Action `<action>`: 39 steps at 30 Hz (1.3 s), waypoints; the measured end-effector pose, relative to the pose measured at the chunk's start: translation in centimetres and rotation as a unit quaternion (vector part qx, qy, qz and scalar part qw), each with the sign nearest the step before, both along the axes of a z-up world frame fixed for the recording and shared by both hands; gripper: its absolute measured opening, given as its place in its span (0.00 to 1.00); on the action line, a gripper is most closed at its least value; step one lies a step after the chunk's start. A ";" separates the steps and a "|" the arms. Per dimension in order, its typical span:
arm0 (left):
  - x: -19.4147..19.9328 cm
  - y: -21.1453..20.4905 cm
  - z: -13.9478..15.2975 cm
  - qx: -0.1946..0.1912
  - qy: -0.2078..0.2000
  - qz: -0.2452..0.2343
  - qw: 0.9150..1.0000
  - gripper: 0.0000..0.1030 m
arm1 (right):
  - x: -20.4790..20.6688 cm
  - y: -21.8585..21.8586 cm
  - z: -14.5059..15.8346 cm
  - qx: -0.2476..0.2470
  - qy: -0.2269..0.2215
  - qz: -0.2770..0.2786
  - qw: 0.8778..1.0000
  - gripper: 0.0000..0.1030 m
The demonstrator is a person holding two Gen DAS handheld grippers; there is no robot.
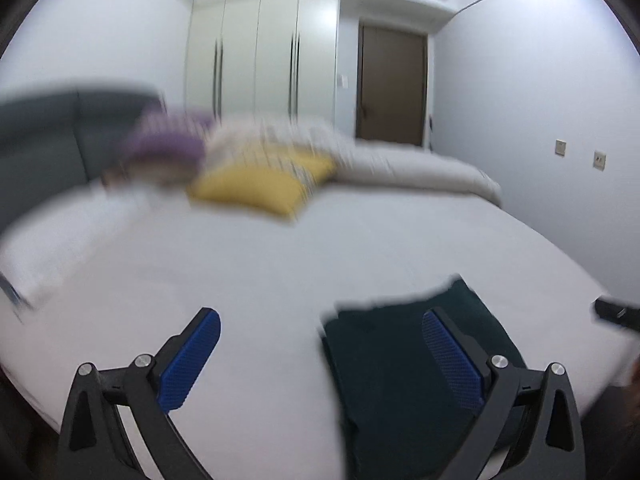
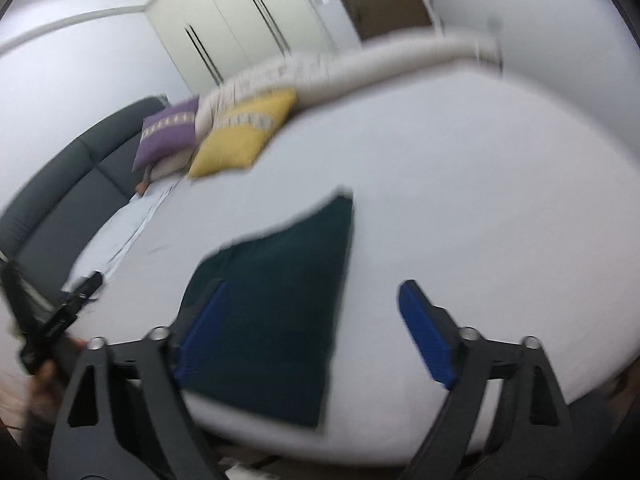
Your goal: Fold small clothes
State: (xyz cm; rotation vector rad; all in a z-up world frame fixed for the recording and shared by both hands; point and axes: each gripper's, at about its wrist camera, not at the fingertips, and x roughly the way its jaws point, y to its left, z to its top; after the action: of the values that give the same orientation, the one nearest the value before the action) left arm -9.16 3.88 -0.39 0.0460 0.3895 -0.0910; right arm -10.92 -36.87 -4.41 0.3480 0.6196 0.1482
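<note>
A white bed (image 1: pixel 280 272) fills both views, its sheet bare over most of its width. Behind it stand a pale wardrobe (image 1: pixel 260 52) and a brown door (image 1: pixel 392 84). A grey headboard (image 2: pixel 68 184) runs along one side. A rolled white duvet (image 1: pixel 408 168) lies at the far edge, with a yellow cushion (image 2: pixel 240 136) and a purple cushion (image 2: pixel 168 132) beside it, both blurred.

The dark green garment (image 2: pixel 276 292) lies flat on the sheet near the bed's near edge, roughly folded into a panel.

The left tool (image 1: pixel 320 356) stands wide, nothing between its blue pads; its right-hand pad overlaps the garment in view. The right tool (image 2: pixel 312 328) also stands wide and empty above the garment.
</note>
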 end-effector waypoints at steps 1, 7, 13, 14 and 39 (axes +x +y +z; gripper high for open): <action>-0.3 -0.4 0.8 0.018 -0.020 0.003 1.000 1.00 | -0.3 0.2 1.1 -0.012 -0.017 -0.007 1.000 0.94; -2.1 -2.3 3.9 0.120 -0.107 0.034 0.987 1.00 | -1.6 2.0 5.4 -0.067 -0.071 -0.018 0.995 0.98; -1.7 -2.0 4.6 0.068 -0.059 0.038 0.995 1.00 | -2.7 4.8 8.5 -0.101 -0.113 -0.028 0.988 1.00; -1.2 -1.8 4.3 0.054 -0.043 0.034 0.997 1.00 | -2.9 5.5 9.1 -0.111 -0.119 -0.027 0.986 1.00; 1.7 -1.5 -6.0 0.018 0.175 0.035 0.984 1.00 | 2.4 10.9 -0.7 -0.145 0.098 -0.025 0.984 1.00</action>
State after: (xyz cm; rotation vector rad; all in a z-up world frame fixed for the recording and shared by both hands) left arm -7.46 2.34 -6.37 0.0525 0.7440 -0.0223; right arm -8.55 -25.98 -5.10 0.0952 0.8141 -0.0267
